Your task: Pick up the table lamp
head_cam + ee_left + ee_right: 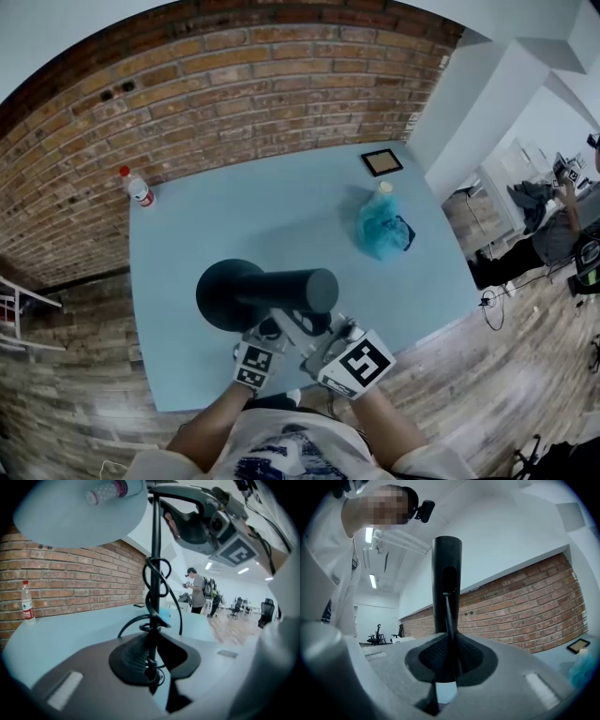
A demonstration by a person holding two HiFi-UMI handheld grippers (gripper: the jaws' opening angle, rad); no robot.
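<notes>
Table lamp (281, 292), black, left gripper (151, 667) jaws closed on its cord-wrapped stem (154, 581), right gripper (449, 667) jaws clamped on the thin stem, cylindrical shade (446, 573) just beyond them, blue counter (281, 206) beyond.

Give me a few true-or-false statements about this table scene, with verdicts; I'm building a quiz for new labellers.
1. The left claw and the right claw are both closed on the thin stem of the table lamp. True.
2. The bottle has a blue cap. False: its cap is red.
3. The picture frame lies on the table, at the end nearest the brick wall. True.
4. The teal bag lies on the floor. False: it sits on the table.
</notes>
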